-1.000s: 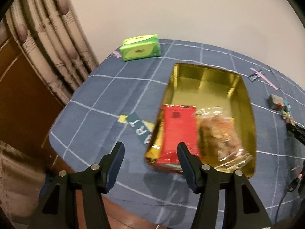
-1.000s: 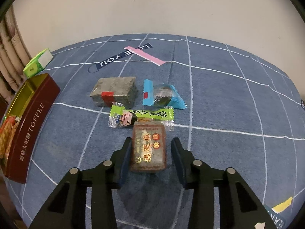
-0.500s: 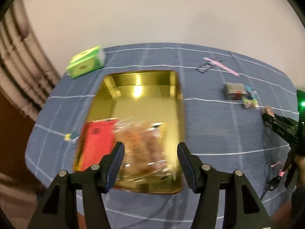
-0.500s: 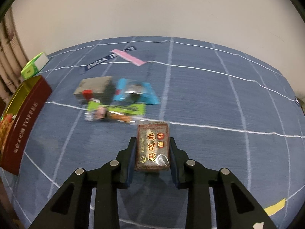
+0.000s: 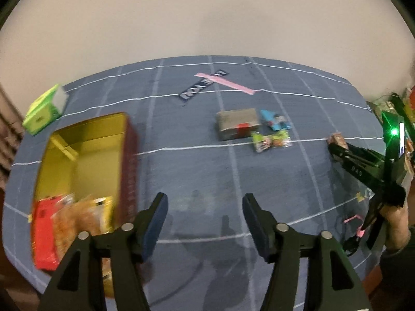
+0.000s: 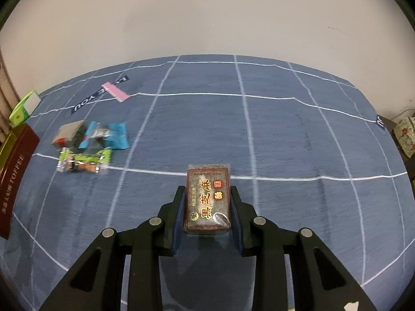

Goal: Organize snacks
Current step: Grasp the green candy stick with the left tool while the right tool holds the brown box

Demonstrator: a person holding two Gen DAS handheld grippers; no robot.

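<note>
The right claw [image 6: 207, 204] is clamped on a dark brown rectangular snack packet with gold characters [image 6: 208, 198], held above the blue grid-lined cloth of the table [image 6: 285, 134]. At its ten o'clock lie a grey block-shaped packet [image 6: 68, 135], a blue wrapped sweet [image 6: 111, 138] and a green wrapped candy strip [image 6: 85, 160], close together. The dark red toffee tin with gold interior [image 6: 15, 171] sits at nine o'clock.

The left claw [image 5: 205, 220] has nothing between its jaws, which are opening over bare cloth. The tin [image 5: 77, 160] is at its nine o'clock, with a red packet [image 5: 44, 230] and a clear bag of brown snacks [image 5: 75, 220] inside. A green carton [image 5: 44, 110] lies at ten o'clock.
</note>
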